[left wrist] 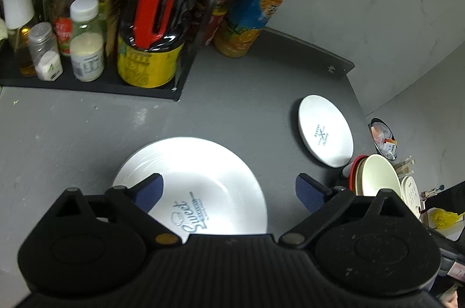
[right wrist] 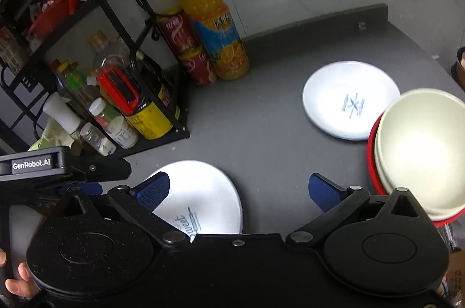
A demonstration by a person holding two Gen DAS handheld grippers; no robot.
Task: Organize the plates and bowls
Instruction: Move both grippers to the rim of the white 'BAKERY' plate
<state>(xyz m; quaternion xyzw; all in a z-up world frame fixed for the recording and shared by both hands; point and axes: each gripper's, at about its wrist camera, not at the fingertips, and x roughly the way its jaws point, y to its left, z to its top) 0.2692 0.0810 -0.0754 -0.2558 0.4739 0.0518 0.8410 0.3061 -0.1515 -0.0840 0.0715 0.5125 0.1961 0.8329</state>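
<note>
A large white plate (left wrist: pixel 197 180) printed "Sweet" lies on the grey counter (left wrist: pixel 232 93), right below my left gripper (left wrist: pixel 229 183). That gripper is open above the plate with nothing between its blue pads. A small white plate (left wrist: pixel 325 130) lies farther right, near the counter's edge. Beside it stands a stack of bowls (left wrist: pixel 375 177), cream ones nested in a red one. In the right wrist view my right gripper (right wrist: pixel 238 183) is open and holds nothing, between the large plate (right wrist: pixel 200 191) and the bowl stack (right wrist: pixel 421 145). The small plate (right wrist: pixel 348 98) lies beyond it.
A black rack (left wrist: pixel 177 81) of bottles and jars fills the back left. An orange juice bottle (right wrist: pixel 212 26) and red cans (right wrist: pixel 189 52) stand by the wall. The counter ends just right of the bowls. A hand (right wrist: pixel 17 279) and the left gripper's body (right wrist: pixel 58 162) are at left.
</note>
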